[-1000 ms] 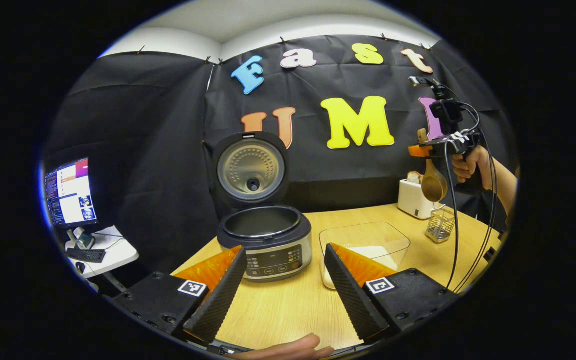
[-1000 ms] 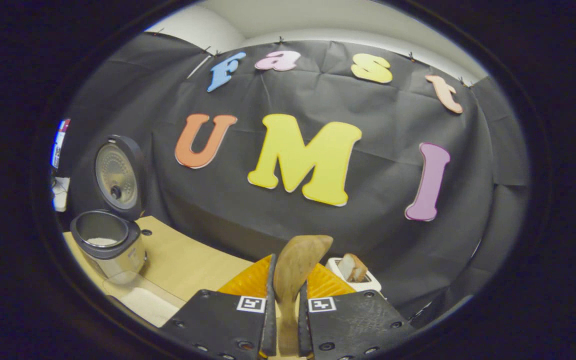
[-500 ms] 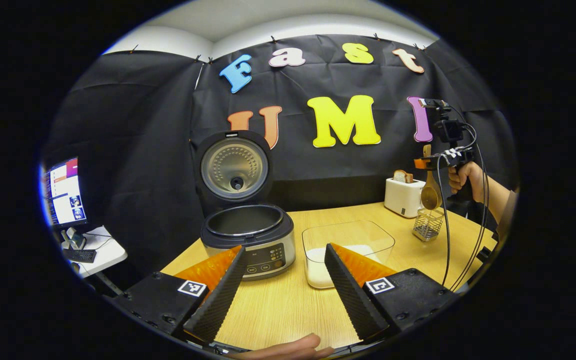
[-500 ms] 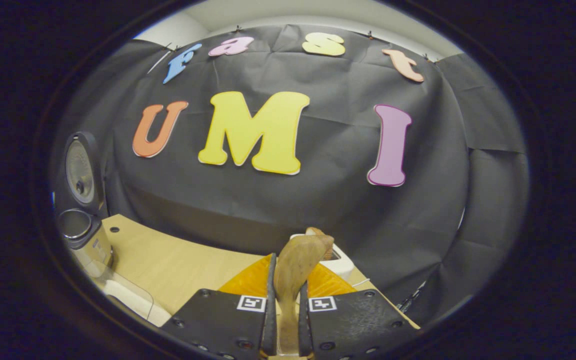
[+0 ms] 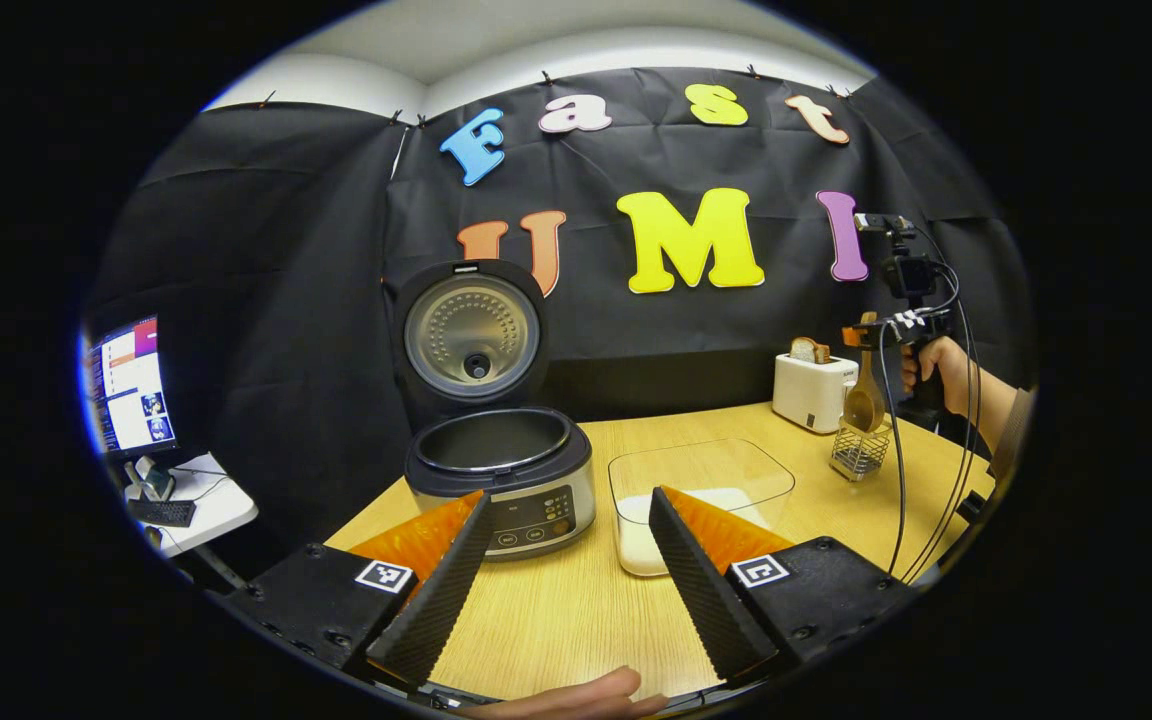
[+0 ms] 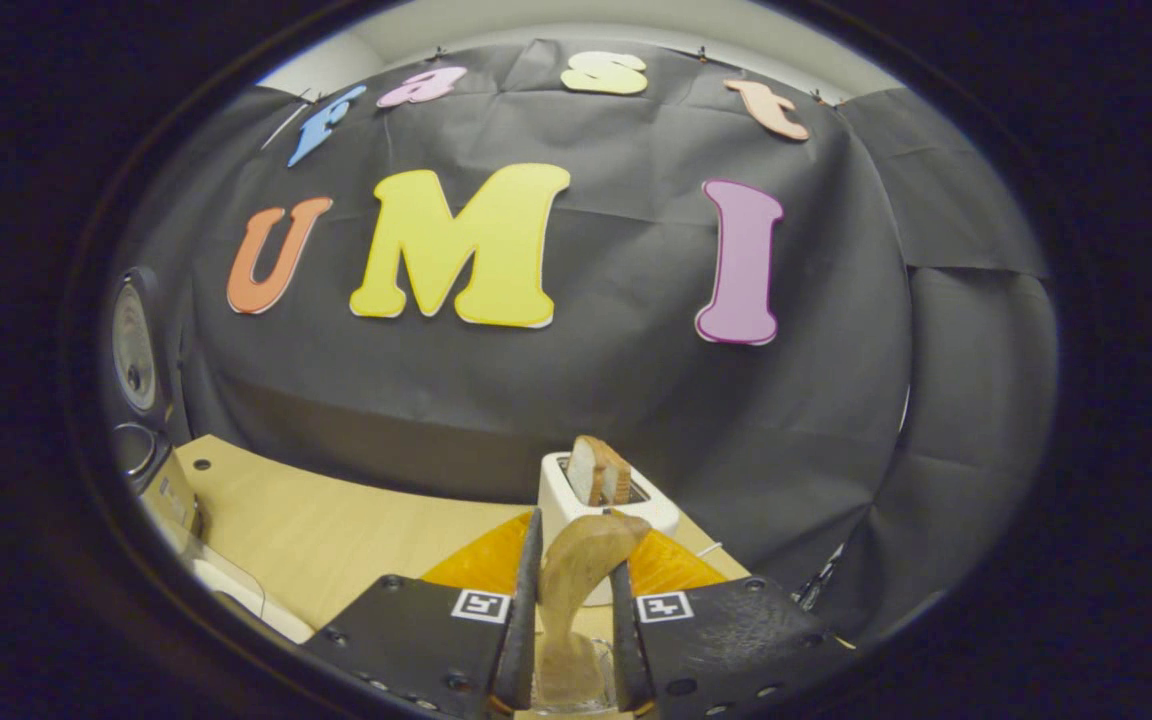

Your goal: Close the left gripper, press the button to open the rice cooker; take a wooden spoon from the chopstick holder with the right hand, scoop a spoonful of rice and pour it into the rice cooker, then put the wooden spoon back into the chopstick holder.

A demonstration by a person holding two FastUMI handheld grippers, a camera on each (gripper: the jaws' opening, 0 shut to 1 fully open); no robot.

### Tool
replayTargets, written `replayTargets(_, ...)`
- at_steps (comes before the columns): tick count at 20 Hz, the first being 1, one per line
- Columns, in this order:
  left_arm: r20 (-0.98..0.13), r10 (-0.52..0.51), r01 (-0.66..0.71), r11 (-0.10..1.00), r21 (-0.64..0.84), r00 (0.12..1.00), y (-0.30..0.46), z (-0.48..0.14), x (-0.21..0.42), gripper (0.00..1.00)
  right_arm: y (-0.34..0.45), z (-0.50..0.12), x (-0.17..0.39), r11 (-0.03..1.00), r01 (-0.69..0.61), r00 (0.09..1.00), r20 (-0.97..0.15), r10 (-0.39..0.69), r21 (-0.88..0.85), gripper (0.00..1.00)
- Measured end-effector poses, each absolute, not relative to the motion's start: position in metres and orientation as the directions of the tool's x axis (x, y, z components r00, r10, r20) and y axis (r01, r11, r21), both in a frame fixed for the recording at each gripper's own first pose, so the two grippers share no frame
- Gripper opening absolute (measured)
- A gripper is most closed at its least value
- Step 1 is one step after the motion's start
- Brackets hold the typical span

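Since a second ago we have carried the right gripper [image 6: 573, 640] down and away from the rice cooker [image 5: 501, 480], so the wooden spoon [image 6: 574, 590] now hangs with its bowl just above the chopstick holder [image 5: 858, 452], seen from the left gripper view. Our right gripper's fingers [image 6: 519, 620] look a little less tight than before, yet the handle sits between them and we cannot tell whether both press on it; the handle's upper end rises just ahead of the fingertips. Straight beyond it stands the toaster [image 6: 604, 500] with a slice of bread [image 6: 598, 470]. Far off to this gripper's left we see the cooker with its lid [image 6: 134, 345] raised.

Our left gripper [image 5: 566, 580] hovers spread wide over the table [image 5: 576, 610], holding nothing. Just ahead between its fingers sit the open cooker, toward the left finger, and the clear container of rice [image 5: 701, 490], toward the right finger
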State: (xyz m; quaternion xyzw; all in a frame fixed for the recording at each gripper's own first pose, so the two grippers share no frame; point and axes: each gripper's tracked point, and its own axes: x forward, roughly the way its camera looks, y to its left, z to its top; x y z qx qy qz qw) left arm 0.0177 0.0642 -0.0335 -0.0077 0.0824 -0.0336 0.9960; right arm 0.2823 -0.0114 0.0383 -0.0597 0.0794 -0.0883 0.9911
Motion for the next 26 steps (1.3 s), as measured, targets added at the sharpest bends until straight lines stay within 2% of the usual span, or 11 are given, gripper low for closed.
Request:
replayTargets(4, -0.161, -0.067, 0.066, 0.998, -0.013, 0.985, 0.063, -0.032, 0.017, 0.99, -0.026, 0.043, 0.282, 0.973, 0.194, 0.97, -0.123, -0.208, -0.122, 0.4)
replayTargets(7, -0.161, -0.057, 0.057, 0.998, -0.004, 0.985, 0.063, -0.033, 0.018, 0.99, -0.035, 0.045, 0.279, 0.968, 0.216, 0.966, -0.115, -0.231, -0.129, 0.53)
replayTargets(9, -0.157, -0.055, 0.055, 0.998, -0.002, 0.986, 0.062, -0.031, 0.018, 0.99, -0.035, 0.047, 0.274, 0.967, 0.214, 0.966, -0.114, -0.23, -0.139, 0.65)
replayTargets(10, -0.154, -0.056, 0.056, 0.998, -0.001, 0.987, 0.061, -0.03, 0.017, 0.99, -0.036, 0.048, 0.272, 0.967, 0.213, 0.967, -0.111, -0.23, -0.141, 0.81)
replayTargets(11, -0.151, -0.056, 0.057, 0.998, -0.002, 0.987, 0.061, -0.03, 0.017, 0.99, -0.034, 0.048, 0.27, 0.969, 0.203, 0.969, -0.114, -0.22, -0.139, 0.86)
replayTargets(12, -0.149, -0.057, 0.057, 0.998, -0.004, 0.987, 0.06, -0.029, 0.017, 0.99, -0.034, 0.048, 0.267, 0.969, 0.202, 0.969, -0.115, -0.218, -0.142, 0.98)
replayTargets(15, -0.154, -0.065, 0.062, 0.998, -0.02, 0.986, 0.058, -0.03, 0.018, 0.99, -0.036, 0.057, 0.252, 0.963, 0.214, 0.967, -0.102, -0.232, -0.161, 0.93)
replayTargets(16, -0.158, -0.061, 0.058, 0.998, -0.025, 0.985, 0.059, -0.031, 0.018, 0.99, -0.038, 0.061, 0.245, 0.962, 0.219, 0.967, -0.093, -0.236, -0.161, 0.97)
replayTargets(19, -0.178, -0.045, 0.036, 0.998, -0.052, 0.983, 0.065, -0.039, 0.016, 0.99, -0.049, 0.07, 0.216, 0.949, 0.263, 0.958, -0.071, -0.279, -0.173, 0.95)
replayTargets(23, -0.169, 0.017, -0.031, 0.996, -0.083, 0.986, 0.084, -0.034, 0.014, 0.99, -0.049, 0.074, 0.159, 0.965, 0.236, 0.968, -0.058, -0.243, -0.116, 0.98)
replayTargets(26, -0.171, 0.048, -0.067, 0.992, -0.103, 0.984, 0.096, -0.026, 0.018, 0.99, -0.054, 0.062, 0.127, 0.972, 0.211, 0.974, -0.063, -0.218, -0.107, 0.95)
